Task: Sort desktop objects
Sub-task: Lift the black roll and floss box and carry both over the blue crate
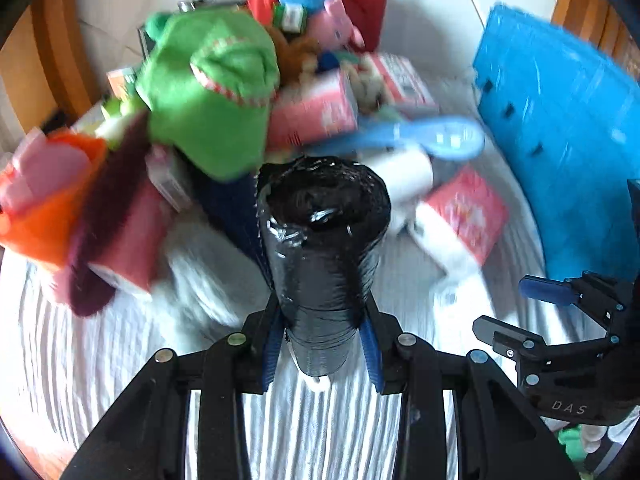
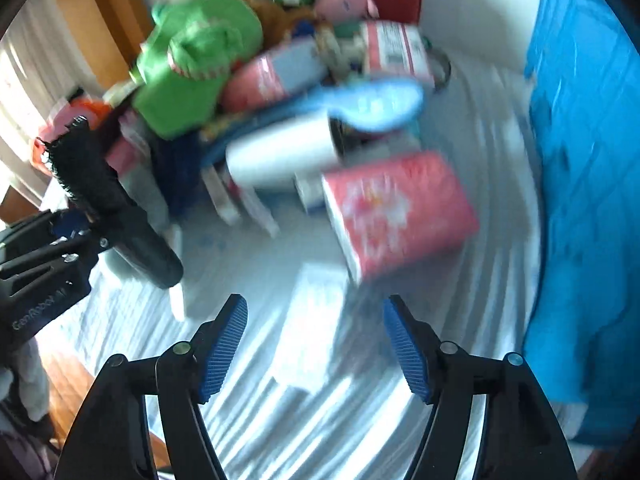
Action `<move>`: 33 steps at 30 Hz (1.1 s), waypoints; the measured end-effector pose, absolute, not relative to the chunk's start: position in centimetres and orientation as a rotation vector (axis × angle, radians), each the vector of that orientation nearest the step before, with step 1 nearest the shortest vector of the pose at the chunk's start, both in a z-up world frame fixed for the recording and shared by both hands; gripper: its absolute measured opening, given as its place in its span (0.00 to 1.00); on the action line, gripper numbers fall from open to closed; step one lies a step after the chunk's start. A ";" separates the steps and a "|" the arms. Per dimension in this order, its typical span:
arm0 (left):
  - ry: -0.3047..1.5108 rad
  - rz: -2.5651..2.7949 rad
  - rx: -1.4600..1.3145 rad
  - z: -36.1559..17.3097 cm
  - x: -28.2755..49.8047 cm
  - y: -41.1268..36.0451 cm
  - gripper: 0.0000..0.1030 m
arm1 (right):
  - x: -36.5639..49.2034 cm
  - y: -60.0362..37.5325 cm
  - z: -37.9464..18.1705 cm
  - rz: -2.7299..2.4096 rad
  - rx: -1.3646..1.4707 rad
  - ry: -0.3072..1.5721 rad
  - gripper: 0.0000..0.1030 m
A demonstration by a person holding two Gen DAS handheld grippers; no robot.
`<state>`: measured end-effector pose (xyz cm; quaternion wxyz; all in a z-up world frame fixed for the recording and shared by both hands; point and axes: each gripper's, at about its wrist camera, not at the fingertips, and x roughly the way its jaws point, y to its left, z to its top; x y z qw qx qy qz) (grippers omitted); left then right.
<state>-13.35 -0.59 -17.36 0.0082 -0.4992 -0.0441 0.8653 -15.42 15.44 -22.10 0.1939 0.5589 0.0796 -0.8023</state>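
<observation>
- Grippers first: I count two, both black with blue ribbed pads.
- My left gripper (image 1: 322,344) is clamped narrow on one black roll of plastic bags (image 1: 324,248), lifted clear of the cloth; the right wrist view shows the same roll (image 2: 116,208) tilted, off to the left of the heap.
- My right gripper (image 2: 316,348) has its jaws spread wide with nothing between the pads, above the white striped cloth (image 2: 280,360).
- One heap of mixed objects lies at the far side of the cloth.
- One green plush toy with a red-and-white trimmed mouth (image 1: 208,92) lies on top of the heap at the left.
- Red-and-white cartons: I count at least three, one lying apart nearest my right gripper (image 2: 396,212); blur keeps me from a firm count.
- One light blue plastic brush (image 2: 372,104) lies across the heap.
- One white cylinder (image 2: 280,156) lies on its side just below the brush.
- One blue plastic sheet (image 2: 592,200) covers the right edge.
- One red case with a handle (image 1: 360,4) stands behind the heap.
</observation>
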 end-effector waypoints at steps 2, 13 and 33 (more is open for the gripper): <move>-0.130 2.684 -1.559 -18.3 -13.1 -0.1 0.33 | -15.0 15.7 -23.3 -2.229 1.620 0.200 0.69; -0.065 2.702 -1.423 -15.8 -12.7 0.9 0.33 | -13.2 15.7 -19.6 -2.330 1.461 0.198 0.31; 0.097 2.758 -0.581 9.3 -15.5 16.7 0.33 | -9.8 34.0 8.3 -2.954 0.671 0.171 0.31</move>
